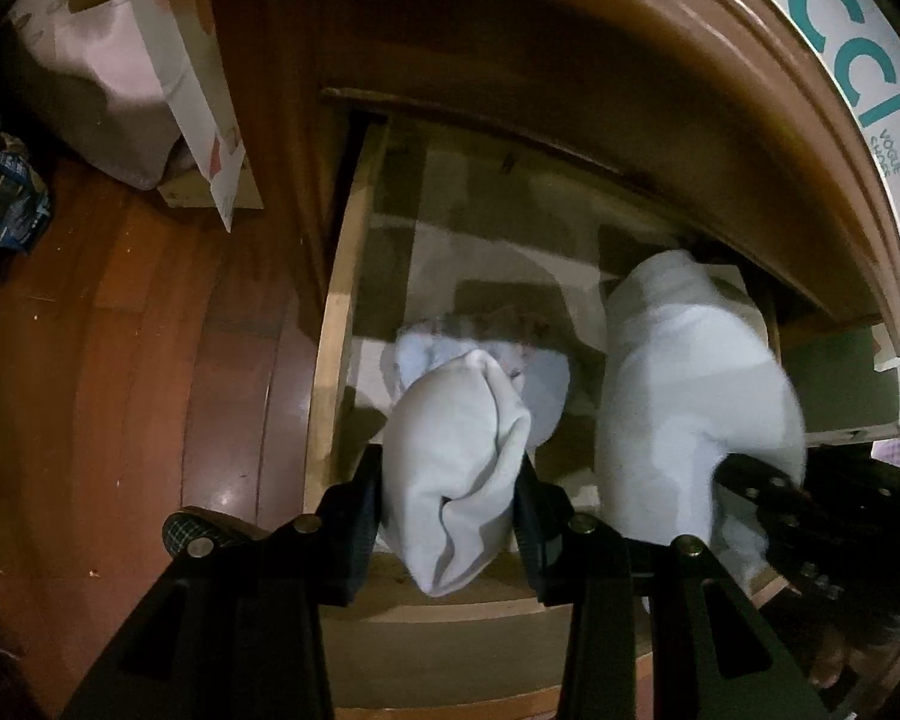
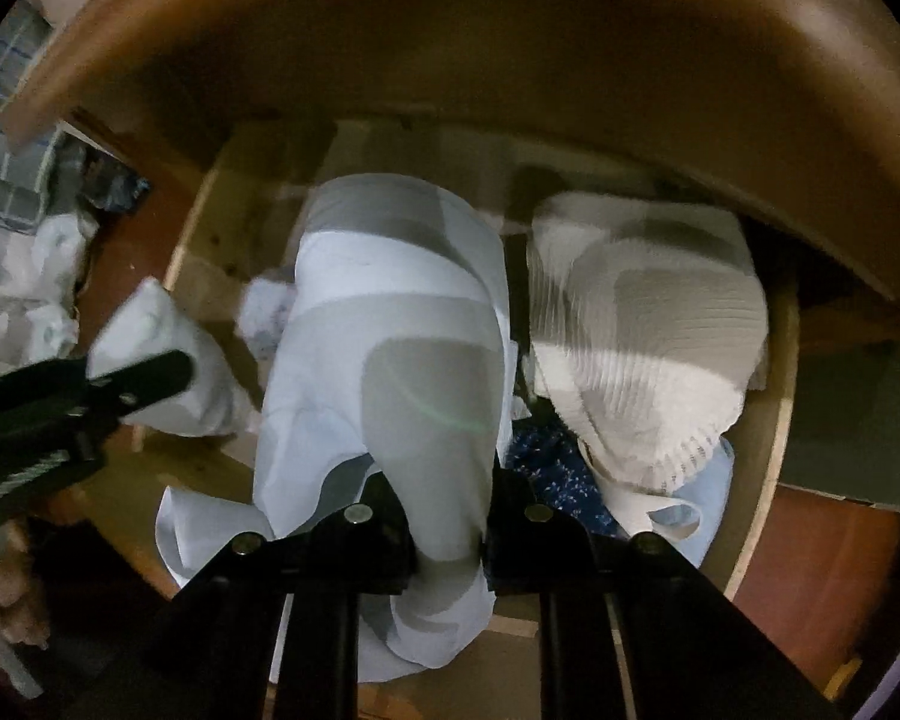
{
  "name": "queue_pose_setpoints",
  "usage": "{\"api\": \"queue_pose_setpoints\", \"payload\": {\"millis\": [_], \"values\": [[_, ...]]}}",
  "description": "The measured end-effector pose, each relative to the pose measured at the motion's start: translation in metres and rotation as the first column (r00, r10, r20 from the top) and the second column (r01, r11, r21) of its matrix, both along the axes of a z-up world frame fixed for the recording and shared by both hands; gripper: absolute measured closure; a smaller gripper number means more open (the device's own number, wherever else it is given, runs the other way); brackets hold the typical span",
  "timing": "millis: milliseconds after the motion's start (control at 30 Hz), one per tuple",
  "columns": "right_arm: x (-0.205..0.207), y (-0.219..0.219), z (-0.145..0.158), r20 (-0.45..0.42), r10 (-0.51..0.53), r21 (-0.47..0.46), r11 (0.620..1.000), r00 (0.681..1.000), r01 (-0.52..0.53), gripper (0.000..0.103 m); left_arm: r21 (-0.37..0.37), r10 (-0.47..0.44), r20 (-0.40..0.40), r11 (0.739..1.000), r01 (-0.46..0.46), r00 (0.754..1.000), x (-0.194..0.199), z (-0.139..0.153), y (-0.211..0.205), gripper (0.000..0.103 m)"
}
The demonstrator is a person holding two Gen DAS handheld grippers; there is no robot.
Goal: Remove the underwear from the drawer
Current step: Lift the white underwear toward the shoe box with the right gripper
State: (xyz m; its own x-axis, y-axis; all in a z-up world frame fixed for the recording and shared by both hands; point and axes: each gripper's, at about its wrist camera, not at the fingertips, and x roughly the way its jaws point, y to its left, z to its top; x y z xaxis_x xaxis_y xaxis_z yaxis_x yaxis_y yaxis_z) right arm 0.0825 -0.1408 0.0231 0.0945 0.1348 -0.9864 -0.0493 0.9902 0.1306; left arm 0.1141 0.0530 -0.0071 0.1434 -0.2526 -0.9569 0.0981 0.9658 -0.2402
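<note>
Open wooden drawer (image 1: 330, 360), two grippers, each clamped on a pale garment.

Left gripper (image 1: 450, 516): closed on a white folded underwear piece (image 1: 450, 450), held above the drawer's front left; right gripper (image 2: 450, 534): closed on a light blue garment (image 2: 390, 312) hanging over the drawer middle; ribbed white cloth (image 2: 642, 324) and dark blue patterned fabric (image 2: 552, 468) lying inside the drawer at right.
</note>
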Motion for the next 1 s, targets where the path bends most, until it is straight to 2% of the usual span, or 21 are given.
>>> {"api": "queue_pose_setpoints", "payload": {"millis": [333, 533, 1000], "values": [[-0.008, -0.009, 0.051, 0.063, 0.011, 0.040, 0.999, 0.998, -0.013, 0.090, 0.013, 0.009, 0.009, 1.000, -0.009, 1.000, 0.000, -0.001, -0.001, 0.063], [-0.010, -0.002, 0.065, 0.081, -0.009, 0.072, 0.997, 0.997, 0.003, 0.090, 0.011, 0.009, 0.006, 1.000, -0.009, 1.000, 0.000, -0.001, 0.000, 0.063], [-0.025, -0.017, 0.116, 0.151, -0.043, 0.105, 0.994, 0.988, 0.027, 0.091, 0.014, 0.001, 0.006, 1.000, -0.001, 1.000, 0.001, -0.002, 0.000, 0.063]]}}
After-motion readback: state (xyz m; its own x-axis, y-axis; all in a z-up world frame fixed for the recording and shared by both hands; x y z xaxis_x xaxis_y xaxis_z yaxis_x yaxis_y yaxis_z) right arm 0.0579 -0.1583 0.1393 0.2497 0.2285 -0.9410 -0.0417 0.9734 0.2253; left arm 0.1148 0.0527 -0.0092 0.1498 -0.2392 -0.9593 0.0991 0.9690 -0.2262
